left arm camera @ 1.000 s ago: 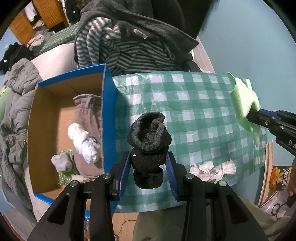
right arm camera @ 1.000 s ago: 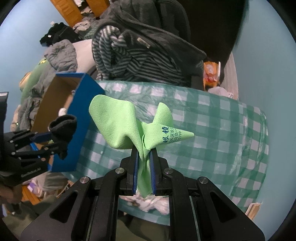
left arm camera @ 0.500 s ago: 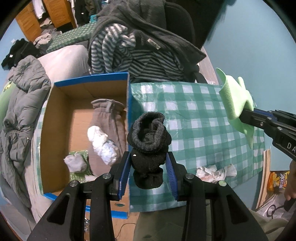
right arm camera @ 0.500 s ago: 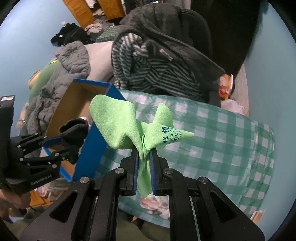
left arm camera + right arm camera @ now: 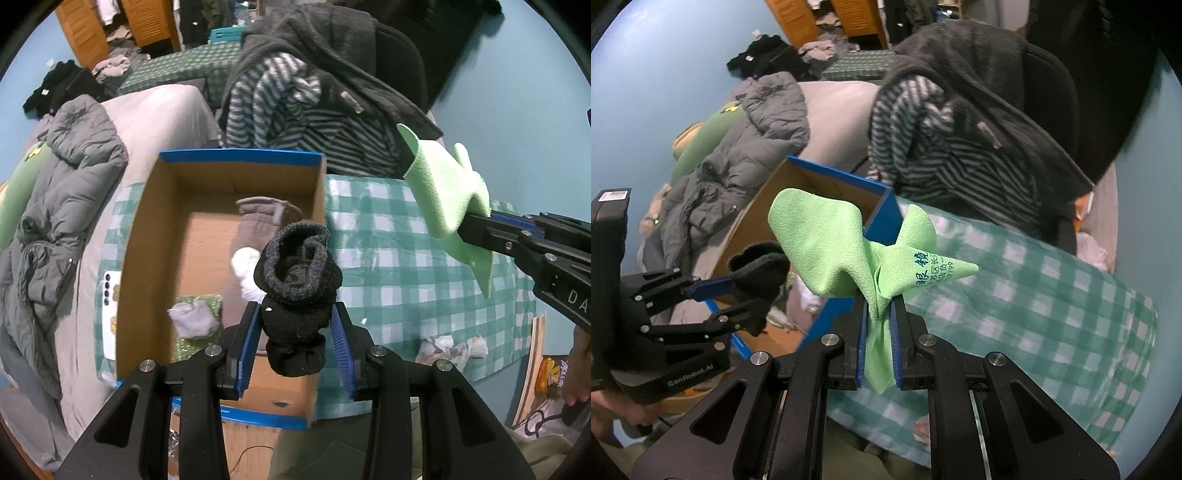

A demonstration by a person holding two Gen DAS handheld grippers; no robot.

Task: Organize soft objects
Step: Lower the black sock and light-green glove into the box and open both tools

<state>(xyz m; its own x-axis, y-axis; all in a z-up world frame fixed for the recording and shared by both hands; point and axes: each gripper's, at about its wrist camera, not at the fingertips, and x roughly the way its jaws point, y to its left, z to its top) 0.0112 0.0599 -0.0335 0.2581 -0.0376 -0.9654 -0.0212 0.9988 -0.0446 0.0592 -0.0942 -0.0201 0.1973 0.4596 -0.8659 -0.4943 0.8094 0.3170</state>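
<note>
1. Since the earlier frame, both grippers have moved toward the cardboard box, which now fills the middle of the left wrist view.
2. Left wrist view: the left gripper is clenched on a rolled black sock, held over the right part of the box. Inside lie a grey-brown cloth and a white bundle. A crumpled white piece rests on the green checked tablecloth.
3. Right wrist view: the right gripper is closed tight on a light green cloth, held in the air beside the box's blue corner.
</note>
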